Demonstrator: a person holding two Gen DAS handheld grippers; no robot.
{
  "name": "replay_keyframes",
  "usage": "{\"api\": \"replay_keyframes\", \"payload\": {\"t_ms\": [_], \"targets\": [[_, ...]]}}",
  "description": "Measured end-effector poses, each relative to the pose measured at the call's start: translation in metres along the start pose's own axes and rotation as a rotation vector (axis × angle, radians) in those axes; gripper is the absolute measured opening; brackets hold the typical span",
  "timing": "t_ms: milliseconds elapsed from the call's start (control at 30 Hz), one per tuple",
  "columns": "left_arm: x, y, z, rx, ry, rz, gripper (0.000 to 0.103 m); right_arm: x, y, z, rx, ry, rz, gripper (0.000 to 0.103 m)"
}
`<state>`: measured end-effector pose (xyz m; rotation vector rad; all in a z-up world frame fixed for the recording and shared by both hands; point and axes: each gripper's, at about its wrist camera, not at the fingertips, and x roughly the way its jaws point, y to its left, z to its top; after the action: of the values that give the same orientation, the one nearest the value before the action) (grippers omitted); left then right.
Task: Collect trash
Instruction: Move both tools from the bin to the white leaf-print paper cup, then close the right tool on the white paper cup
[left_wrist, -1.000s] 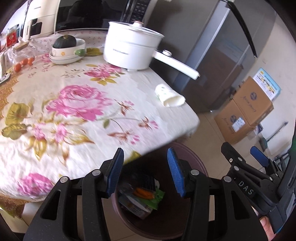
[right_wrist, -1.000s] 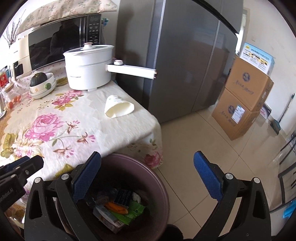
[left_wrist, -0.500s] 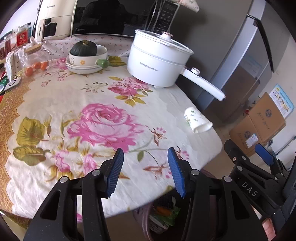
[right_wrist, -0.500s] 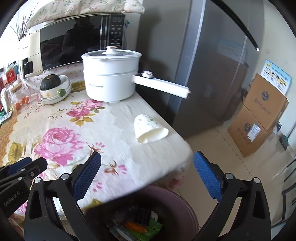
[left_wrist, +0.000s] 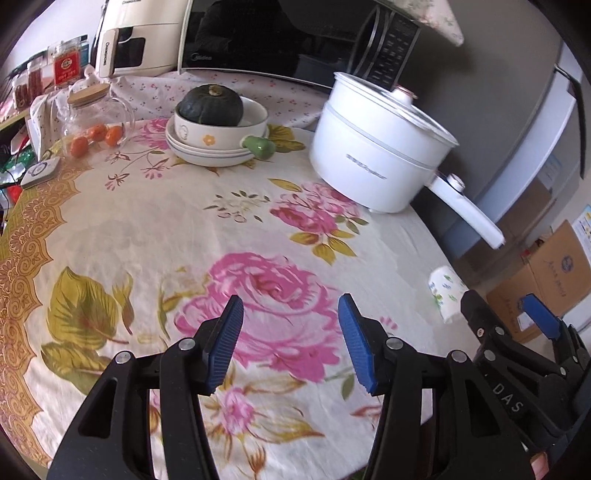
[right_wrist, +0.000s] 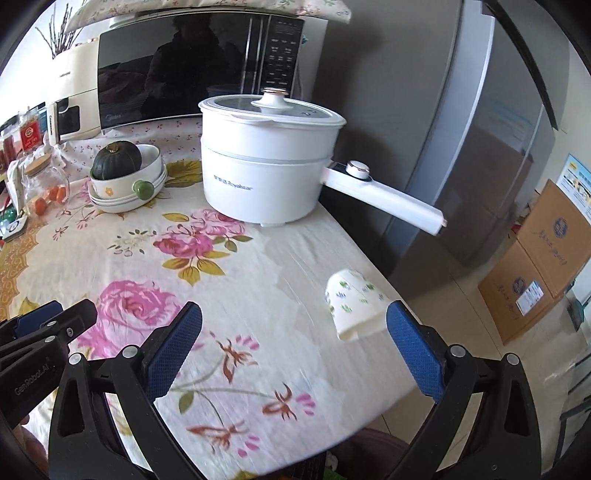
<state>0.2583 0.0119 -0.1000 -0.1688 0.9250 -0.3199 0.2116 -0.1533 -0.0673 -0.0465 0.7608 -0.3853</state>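
Observation:
A crumpled white paper cup (right_wrist: 354, 306) (left_wrist: 445, 291) with green and blue print lies on its side near the right edge of the floral tablecloth (left_wrist: 155, 229). My right gripper (right_wrist: 295, 332) is open wide above the cloth, nothing between its blue pads, and the cup lies just beyond its right finger. My left gripper (left_wrist: 291, 332) hovers over a pink rose print further left. Its jaws are opening and hold nothing. The dark rim of the trash bin (right_wrist: 373, 441) peeks out below the table's near edge.
A white electric pot (right_wrist: 266, 166) with a long handle (right_wrist: 388, 199) stands behind the cup. A bowl with a dark green squash (left_wrist: 210, 107), a glass jar (left_wrist: 92, 118) and a microwave (right_wrist: 177, 70) fill the back. A grey fridge (right_wrist: 461, 147) and cardboard boxes (right_wrist: 546, 258) stand right.
Both grippers have swung from above the trash bin to over the table. The bin has dropped almost out of view and the cup is closer. The left jaws stand slightly wider.

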Motion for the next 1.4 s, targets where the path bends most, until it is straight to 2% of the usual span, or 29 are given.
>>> {"api": "replay_keyframes", "payload": {"t_ms": [167,467,633,800,1133,1400], "targets": [[0.015,0.015,0.017,-0.054,0.005,-0.002,0.053,0.02,0.017,0.021,-0.041,0.008,0.015,0.096],[0.033,0.034,0.039,-0.129,0.005,-0.015,0.057,0.094,0.04,0.048,-0.094,0.132,0.046,0.096],[0.046,0.036,0.04,-0.133,0.03,-0.014,0.057,0.118,0.036,0.051,-0.124,0.17,0.021,0.096],[0.055,0.031,0.039,-0.114,0.046,-0.013,0.057,0.136,0.017,0.049,-0.162,0.205,-0.035,0.096],[0.064,0.015,0.029,-0.081,0.08,-0.029,0.057,0.149,-0.042,0.036,-0.137,0.272,-0.075,0.096],[0.062,0.002,0.02,-0.045,0.095,-0.037,0.057,0.168,-0.079,0.02,-0.045,0.367,0.009,0.096]]}}
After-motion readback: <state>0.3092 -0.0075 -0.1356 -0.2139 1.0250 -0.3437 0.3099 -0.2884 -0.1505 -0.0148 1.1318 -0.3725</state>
